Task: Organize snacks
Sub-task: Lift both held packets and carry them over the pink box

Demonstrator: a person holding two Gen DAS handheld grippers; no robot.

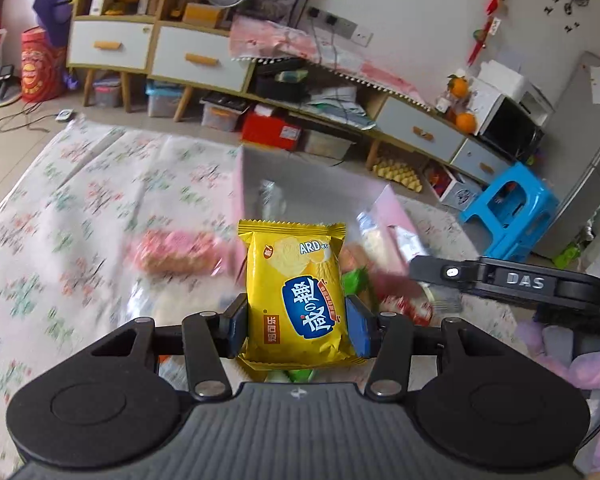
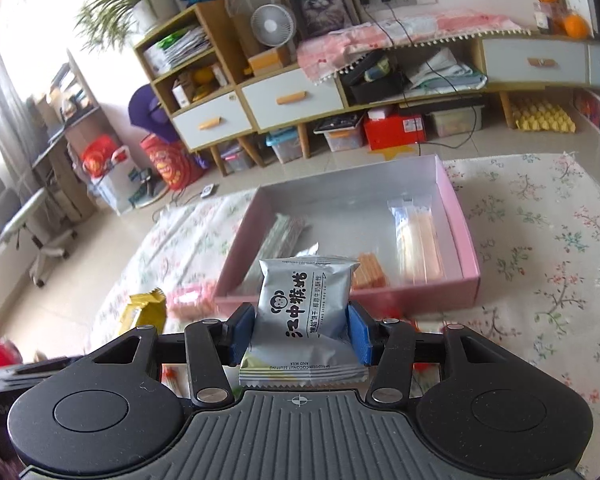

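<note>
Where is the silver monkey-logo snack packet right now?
In the right wrist view, the silver packet sits clamped in the right gripper, lifted just before the pink box.

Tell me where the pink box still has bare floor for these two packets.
Pink box: the bare floor lies along the far wall and down the middle, between the greenish packet on the left and the clear wafer pack on the right. The near edge is crowded by the orange biscuits. Outside the box, its near left corner is cluttered with loose snacks.
</note>
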